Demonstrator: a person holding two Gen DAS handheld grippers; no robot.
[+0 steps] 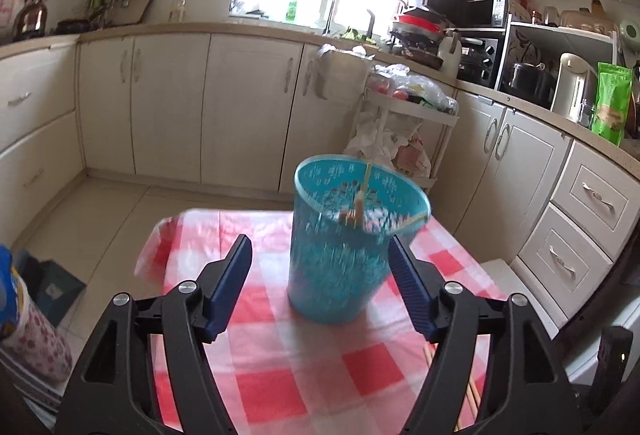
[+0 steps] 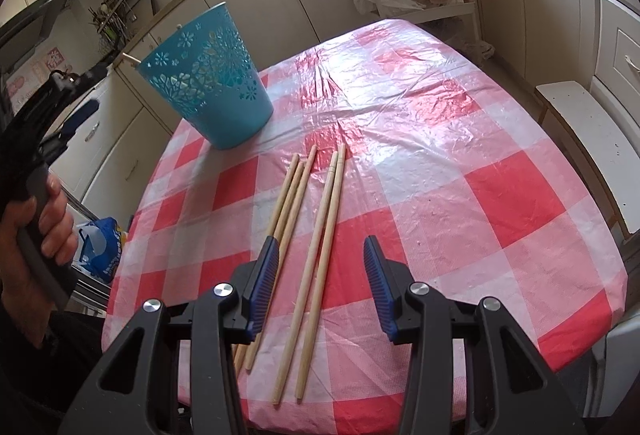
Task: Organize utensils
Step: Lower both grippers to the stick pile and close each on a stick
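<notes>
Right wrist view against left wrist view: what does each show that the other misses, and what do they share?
Only the right wrist view shows the five loose chopsticks in full, with the open right gripper above them. Only the left wrist view looks into the bucket, where chopsticks already stand, and shows the open left gripper. Both show the blue bucket and the checked tablecloth.

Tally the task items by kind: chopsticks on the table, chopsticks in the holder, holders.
Chopsticks lying on the checked tablecloth: 5
Chopsticks in the holder: at least 2; the left wrist view is blurred
Blue perforated holder: 1
Total: at least 8
</notes>
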